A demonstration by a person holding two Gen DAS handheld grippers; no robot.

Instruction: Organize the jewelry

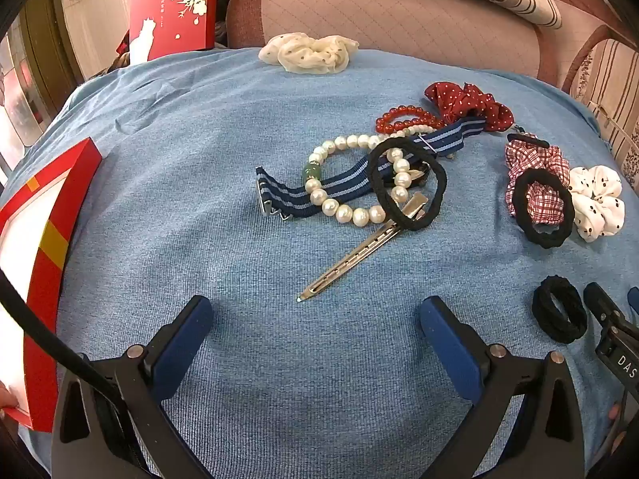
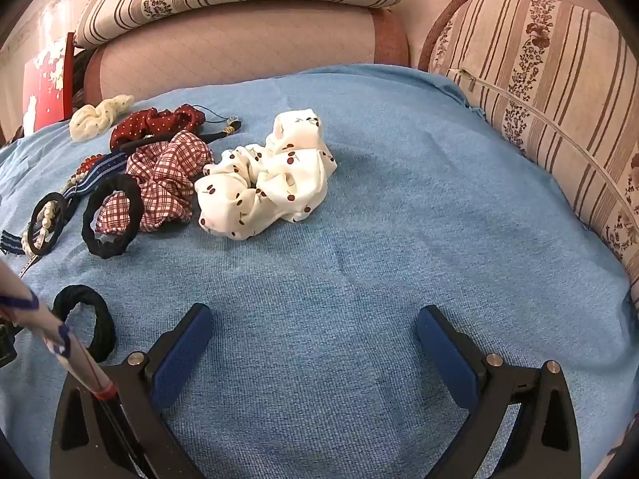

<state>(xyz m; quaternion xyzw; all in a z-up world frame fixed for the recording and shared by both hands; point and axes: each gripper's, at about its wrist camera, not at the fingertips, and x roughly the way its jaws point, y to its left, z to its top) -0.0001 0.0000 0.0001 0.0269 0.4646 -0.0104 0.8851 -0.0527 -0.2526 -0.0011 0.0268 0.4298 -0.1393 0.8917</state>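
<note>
Nothing is picked yet, I judge: my left gripper (image 1: 315, 319) and right gripper (image 2: 313, 327) hang with jaws apart and empty over the blue cloth (image 1: 199, 159). The red box (image 1: 48, 239), cut off at left, looks the likely destination. The pearl bracelet (image 1: 351, 177) and metal clip (image 1: 351, 257) lie tangled under a black hair tie (image 1: 407, 183), so my next reach needs care.

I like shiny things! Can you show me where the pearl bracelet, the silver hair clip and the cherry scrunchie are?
pearl bracelet (image 1: 344, 213): left wrist view, on a pearl at its near side.
silver hair clip (image 1: 347, 263): left wrist view, mid-blade.
cherry scrunchie (image 2: 275, 183): right wrist view, on its white fabric folds.
</note>
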